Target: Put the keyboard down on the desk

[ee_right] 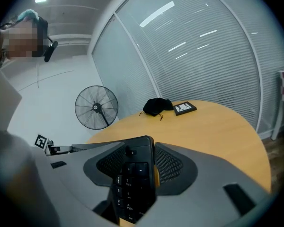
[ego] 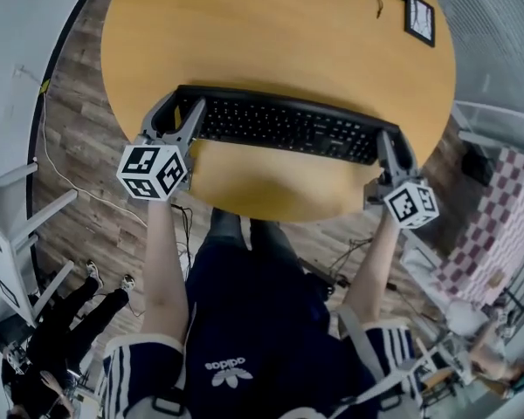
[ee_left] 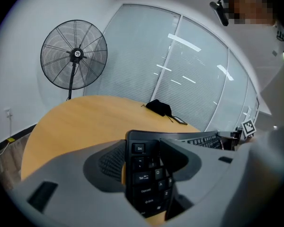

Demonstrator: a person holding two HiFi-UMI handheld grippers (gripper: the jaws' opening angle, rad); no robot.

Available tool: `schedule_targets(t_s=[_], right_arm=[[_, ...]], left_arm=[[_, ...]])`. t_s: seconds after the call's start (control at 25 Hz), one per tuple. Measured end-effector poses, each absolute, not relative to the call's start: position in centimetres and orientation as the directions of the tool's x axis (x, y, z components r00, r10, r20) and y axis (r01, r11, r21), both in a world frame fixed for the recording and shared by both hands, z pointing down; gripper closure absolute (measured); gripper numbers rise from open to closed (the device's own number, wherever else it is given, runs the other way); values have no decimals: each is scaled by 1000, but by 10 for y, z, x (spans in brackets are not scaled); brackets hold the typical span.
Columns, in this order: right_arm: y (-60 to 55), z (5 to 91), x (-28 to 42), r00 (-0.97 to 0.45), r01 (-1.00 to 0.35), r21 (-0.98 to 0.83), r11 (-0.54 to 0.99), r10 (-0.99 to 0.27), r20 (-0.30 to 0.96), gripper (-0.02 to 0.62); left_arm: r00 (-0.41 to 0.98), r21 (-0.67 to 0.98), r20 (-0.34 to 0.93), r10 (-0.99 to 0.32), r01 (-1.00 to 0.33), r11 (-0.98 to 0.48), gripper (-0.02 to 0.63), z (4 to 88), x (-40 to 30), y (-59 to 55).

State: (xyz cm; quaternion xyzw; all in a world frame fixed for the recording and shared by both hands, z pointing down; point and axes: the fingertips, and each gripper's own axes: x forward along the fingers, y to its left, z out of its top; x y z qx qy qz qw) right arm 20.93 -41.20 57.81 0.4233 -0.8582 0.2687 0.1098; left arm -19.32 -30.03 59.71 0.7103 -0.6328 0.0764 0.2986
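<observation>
A black keyboard (ego: 284, 127) spans the middle of the frame, over the lower edge of the round wooden tabletop (ego: 271, 33). The left claw (ego: 179, 116) pinches its "Esc" end, and the right claw (ego: 389, 145) pinches its number-pad end. The shorts (ego: 244, 339) at bottom centre read "adidas".

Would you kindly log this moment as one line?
left gripper: shut on keyboard | right gripper: shut on keyboard | keyboard: over desk

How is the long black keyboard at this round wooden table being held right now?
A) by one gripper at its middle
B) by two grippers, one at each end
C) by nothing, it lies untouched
B: the left gripper is shut on the black keyboard at its Esc end, the right gripper at its number-pad end.
</observation>
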Motion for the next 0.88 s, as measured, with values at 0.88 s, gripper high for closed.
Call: schedule_targets(t_s=[0.88], right_arm=[[-435,660,204,-506,-861,-379,338,-496,706,411]], left_arm=[[172,322,695,-698,-943,88,380,659,-199,-328]])
